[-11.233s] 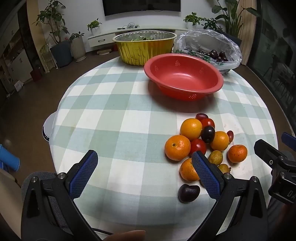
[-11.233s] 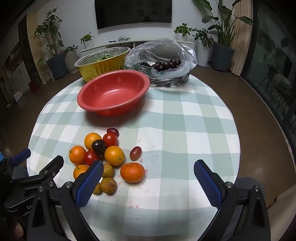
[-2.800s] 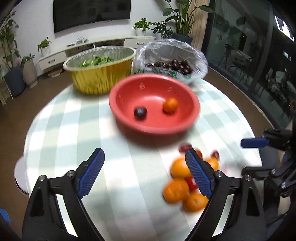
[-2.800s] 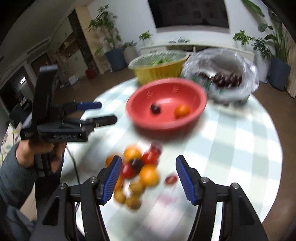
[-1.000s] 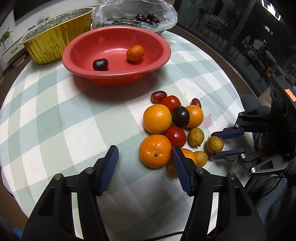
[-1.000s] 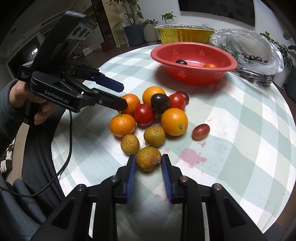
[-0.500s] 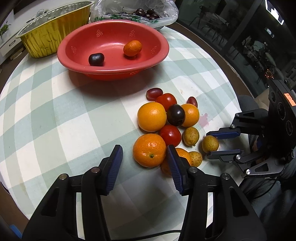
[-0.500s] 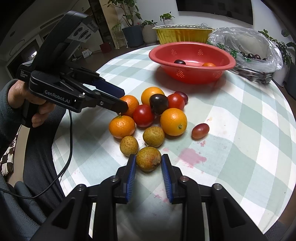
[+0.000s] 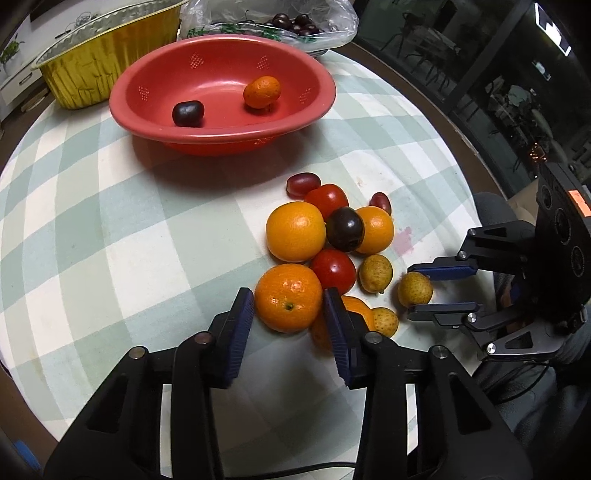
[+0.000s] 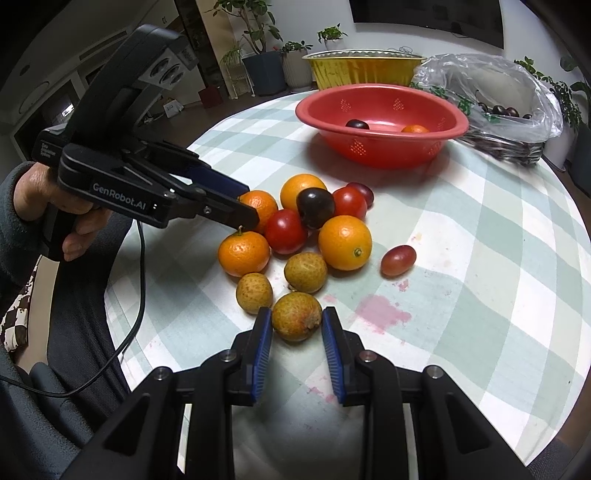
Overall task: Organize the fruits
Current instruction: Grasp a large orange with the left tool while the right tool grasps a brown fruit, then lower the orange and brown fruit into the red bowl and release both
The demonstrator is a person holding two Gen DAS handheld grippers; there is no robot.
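In the left wrist view the left gripper (image 9: 290, 306) fills the lower centre of the frame, its jaws straddling a mandarin (image 9: 288, 297) that sits on the checked cloth of the bench (image 9: 110, 236). These jaws have just been closing; the blue pads (image 9: 242, 325) now lie against the mandarin's two sides, so the fruit looks pinched while it rests on the cloth. In the right wrist view the right gripper (image 10: 296, 325) occupies the lower centre, its jaws narrow and set on either side of a brownish-green round fruit (image 10: 296, 315), with both pads touching it. The loose pile lies mid-frame in both views: a large orange (image 9: 295, 230), a second orange (image 9: 376, 229), a dark plum (image 9: 344, 229) resting between them, two red tomatoes (image 9: 327, 197), two reddish grapes (image 9: 303, 183) at the far edge of the heap, another mandarin partly hidden behind the left gripper's right pad, and two more small brownish fruits (image 9: 375, 273). At the upper centre of the left wrist view stands the red bowl (image 9: 147, 99), holding one dark plum (image 9: 188, 112) and one small orange fruit (image 9: 262, 91), apart from each other. Behind it sit a gold foil tray (image 9: 92, 70) at the upper left and a clear plastic bag of dark cherries (image 9: 295, 26) at the top. A hand (image 10: 44, 206) at the left edge of the right wrist view grips the left gripper's handle, from which a black cable (image 10: 136, 295) hangs.
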